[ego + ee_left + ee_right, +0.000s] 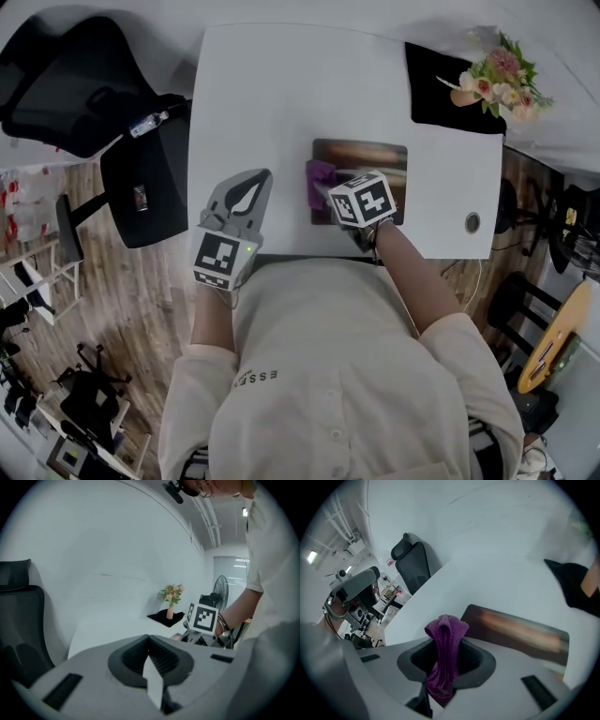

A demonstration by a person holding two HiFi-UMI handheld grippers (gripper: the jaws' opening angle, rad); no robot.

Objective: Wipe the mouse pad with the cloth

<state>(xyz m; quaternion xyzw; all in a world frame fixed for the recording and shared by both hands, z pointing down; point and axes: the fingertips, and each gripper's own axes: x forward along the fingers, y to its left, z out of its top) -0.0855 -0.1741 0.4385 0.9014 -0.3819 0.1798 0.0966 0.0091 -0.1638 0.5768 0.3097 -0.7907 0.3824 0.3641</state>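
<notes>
A dark mouse pad (370,159) with an orange-brown print lies on the white table (262,94), near its front edge. My right gripper (325,190) is shut on a purple cloth (319,178) at the pad's left edge. In the right gripper view the cloth (446,626) bunches up between the jaws of the right gripper (446,644), with the mouse pad (520,630) just ahead and to the right. My left gripper (251,187) rests over the table's front left part, jaws together and holding nothing. The left gripper (150,660) points across the table.
A black mat (441,84) with a small flower vase (492,80) sits at the table's far right corner. A cable hole (472,222) is near the right front edge. A black office chair (66,84) stands left of the table.
</notes>
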